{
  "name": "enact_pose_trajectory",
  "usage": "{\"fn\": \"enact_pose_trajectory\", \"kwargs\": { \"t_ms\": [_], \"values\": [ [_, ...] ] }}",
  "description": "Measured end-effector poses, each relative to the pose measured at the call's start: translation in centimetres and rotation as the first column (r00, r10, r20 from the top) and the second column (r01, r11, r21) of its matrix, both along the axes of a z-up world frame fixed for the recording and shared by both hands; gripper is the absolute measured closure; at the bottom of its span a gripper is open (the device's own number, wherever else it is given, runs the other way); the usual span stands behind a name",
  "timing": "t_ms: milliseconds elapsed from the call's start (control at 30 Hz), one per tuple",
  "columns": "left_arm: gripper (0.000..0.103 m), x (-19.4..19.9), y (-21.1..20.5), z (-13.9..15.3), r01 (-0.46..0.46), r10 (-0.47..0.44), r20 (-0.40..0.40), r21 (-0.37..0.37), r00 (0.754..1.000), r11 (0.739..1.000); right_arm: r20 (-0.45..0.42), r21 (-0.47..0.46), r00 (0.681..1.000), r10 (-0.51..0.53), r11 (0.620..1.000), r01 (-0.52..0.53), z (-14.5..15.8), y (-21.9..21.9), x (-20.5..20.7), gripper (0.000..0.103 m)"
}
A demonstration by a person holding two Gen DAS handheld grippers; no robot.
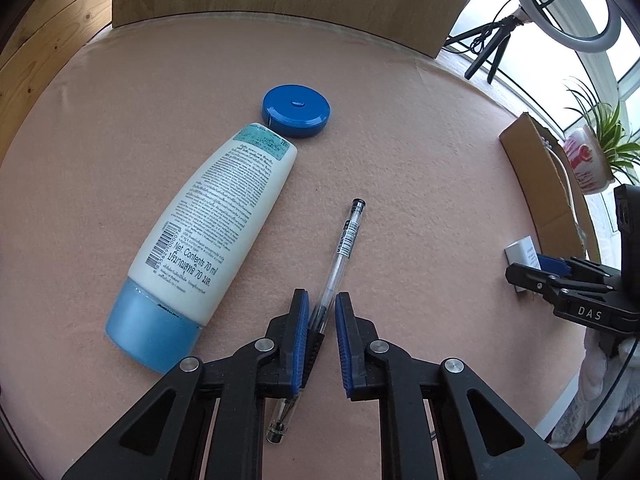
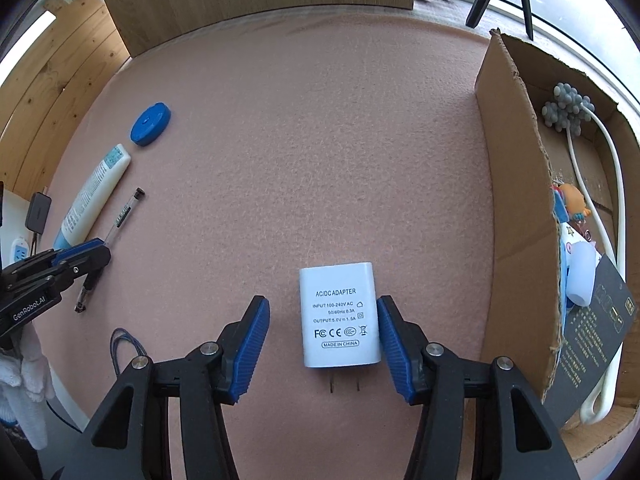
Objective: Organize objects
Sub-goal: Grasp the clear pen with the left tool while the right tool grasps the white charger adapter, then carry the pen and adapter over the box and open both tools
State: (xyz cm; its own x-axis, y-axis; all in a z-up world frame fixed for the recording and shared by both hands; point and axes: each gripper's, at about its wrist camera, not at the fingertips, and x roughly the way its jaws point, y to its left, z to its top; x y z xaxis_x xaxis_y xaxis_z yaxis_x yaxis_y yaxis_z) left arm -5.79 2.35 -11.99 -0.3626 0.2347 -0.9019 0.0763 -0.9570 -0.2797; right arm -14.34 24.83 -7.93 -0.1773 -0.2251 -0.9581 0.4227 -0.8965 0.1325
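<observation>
Left gripper (image 1: 322, 312) is low over the pink worktop (image 1: 420, 160), its blue pads apart with the pen (image 1: 334, 276) lying between them; the left pad touches the pen's dark grip, the right pad stands just clear. The pen runs forward and slightly right from the gripper. Just left of it lies the bottle (image 1: 208, 232), blue cap nearest the gripper, and beyond the bottle's far end sits the round blue tape measure (image 1: 296, 110), touching or nearly so.

Over to the right gripper (image 2: 322, 332): wide apart, straddling the white adapter (image 2: 339, 314), which lies flat, prongs pointing back toward the gripper. The right pad touches its side; the left pad is well off it. To the right stands the cardboard box (image 2: 516, 216), holding a white cable (image 2: 616, 184) and small toys.
</observation>
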Motion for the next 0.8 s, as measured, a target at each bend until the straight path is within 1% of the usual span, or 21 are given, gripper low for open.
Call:
{"fn": "enact_pose_trajectory", "kwargs": {
  "t_ms": [67,133,267,433,467,533,633,733,800],
  "values": [
    [0.089,0.1,0.1,0.0,-0.005,0.005,-0.004,-0.004,1.0,1.0,-0.013,0.002,1.0,-0.022,1.0,0.022,0.0,0.3,0.2,0.06],
    [0.089,0.2,0.3,0.1,-0.013,0.013,-0.008,-0.005,1.0,1.0,-0.027,0.002,0.998,-0.054,0.999,0.054,0.0,0.7,0.2,0.07],
    [0.093,0.9,0.0,-0.1,-0.053,0.053,-0.008,0.035,0.999,0.998,-0.028,-0.043,0.994,-0.102,0.994,0.101,0.1,1.6,0.4,0.071],
    [0.093,1.9,-0.9,0.1,-0.088,0.089,0.001,0.097,0.996,0.991,-0.02,-0.097,0.989,-0.146,0.985,0.143,0.3,2.6,1.5,0.071],
    [0.093,2.0,-0.9,0.2,-0.092,0.092,-0.001,0.099,0.996,0.991,-0.021,-0.105,0.988,-0.15,0.983,0.147,0.4,2.7,1.7,0.071],
    [0.093,2.1,-1.0,0.6,-0.098,0.099,-0.008,0.103,0.995,0.99,-0.027,-0.119,0.988,-0.155,0.981,0.151,0.7,2.8,2.2,0.071],
    [0.093,2.2,-1.1,1.2,-0.11,0.113,-0.012,0.14,0.994,0.984,-0.053,-0.129,0.987,-0.152,0.981,0.144,1.6,3.1,2.5,0.071],
    [0.093,2.0,-0.4,2.4,-0.1,0.106,-0.036,0.136,0.994,0.986,-0.08,-0.143,0.985,-0.152,0.98,0.14,2.7,3.0,3.1,0.071],
    [0.093,1.8,0.1,3.2,-0.09,0.099,-0.052,0.147,0.994,0.985,-0.094,-0.154,0.984,-0.153,0.978,0.137,3.4,3.2,3.4,0.071]
  ]
}}
